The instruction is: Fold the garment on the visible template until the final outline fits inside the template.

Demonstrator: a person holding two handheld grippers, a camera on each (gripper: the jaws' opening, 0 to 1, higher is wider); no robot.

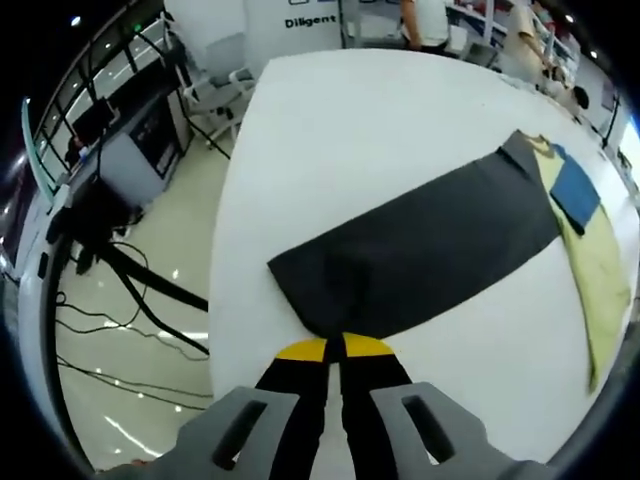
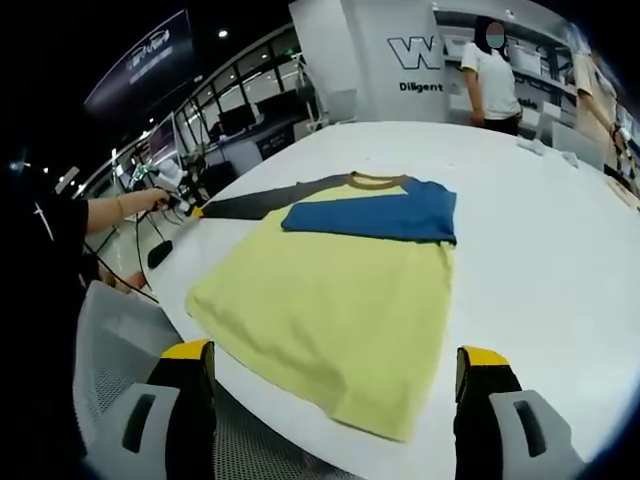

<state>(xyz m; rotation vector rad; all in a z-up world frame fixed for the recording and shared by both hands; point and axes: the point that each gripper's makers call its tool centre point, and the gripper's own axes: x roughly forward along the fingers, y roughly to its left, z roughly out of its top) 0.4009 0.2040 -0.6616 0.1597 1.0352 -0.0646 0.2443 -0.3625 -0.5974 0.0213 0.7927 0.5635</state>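
A yellow T-shirt (image 2: pixel 330 300) lies flat on the white table (image 2: pixel 540 250), its blue sleeve (image 2: pixel 375 215) folded across the chest. Its dark grey sleeve (image 1: pixel 420 250) is stretched out straight, away from the body (image 1: pixel 600 270). My left gripper (image 1: pixel 335 347) is shut on the cuff end of that grey sleeve near the table edge. From the right gripper view it appears small at the far end of the grey sleeve (image 2: pixel 250 203), as the left gripper (image 2: pixel 192 209) held by a hand. My right gripper (image 2: pixel 335 355) stands wide open over the shirt's hem, nothing between its jaws.
A grey mesh chair (image 2: pixel 110 380) sits under the table edge by the right gripper. Left of the table are cables on the floor (image 1: pixel 120 340), a desk with equipment (image 1: pixel 130 150) and chairs (image 1: pixel 220 90). People stand behind the table (image 2: pixel 490 80).
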